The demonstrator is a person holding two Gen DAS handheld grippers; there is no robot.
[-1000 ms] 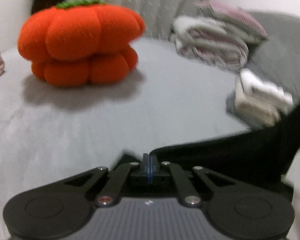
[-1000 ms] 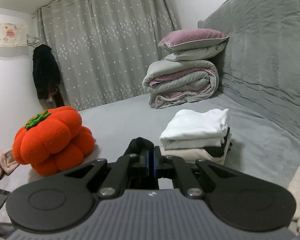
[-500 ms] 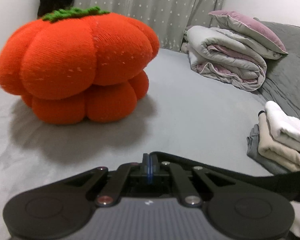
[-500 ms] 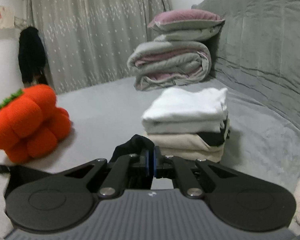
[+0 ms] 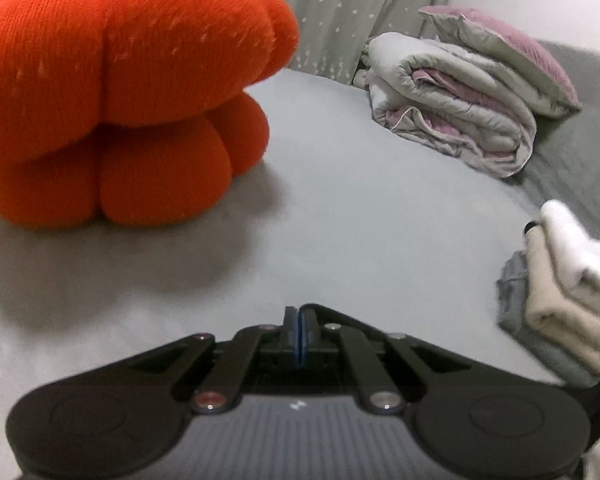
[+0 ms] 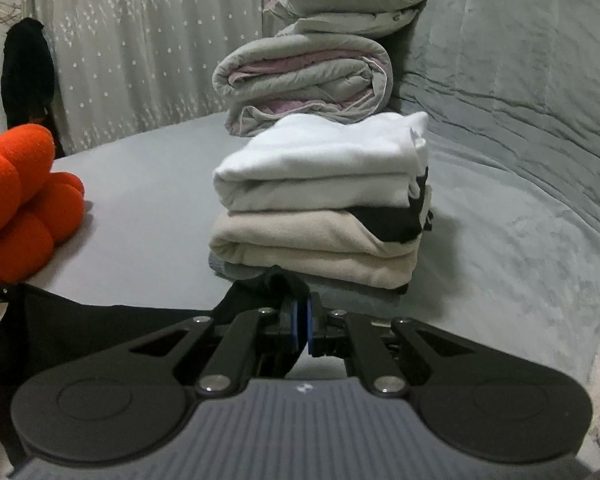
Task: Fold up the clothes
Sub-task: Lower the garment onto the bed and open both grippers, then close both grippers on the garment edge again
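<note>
A black garment (image 6: 100,324) is stretched between my two grippers, low over the grey bed. My right gripper (image 6: 300,326) is shut on a bunched corner of it, just in front of a stack of folded clothes (image 6: 324,200), white on top, beige and grey below. My left gripper (image 5: 300,336) is shut on the garment's other edge (image 5: 352,320), which runs off to the lower right. The stack also shows at the right edge of the left wrist view (image 5: 568,284).
A large orange pumpkin cushion (image 5: 120,92) sits close ahead-left of the left gripper, and shows at the left of the right wrist view (image 6: 16,200). A rolled quilt (image 6: 308,80) with a pillow (image 6: 348,0) lies at the bed's far end. A grey headboard (image 6: 520,60) rises on the right.
Both grippers have moved forward with the black garment. The pumpkin cushion and the folded stack are now much closer. The garment lies lower and flatter.
</note>
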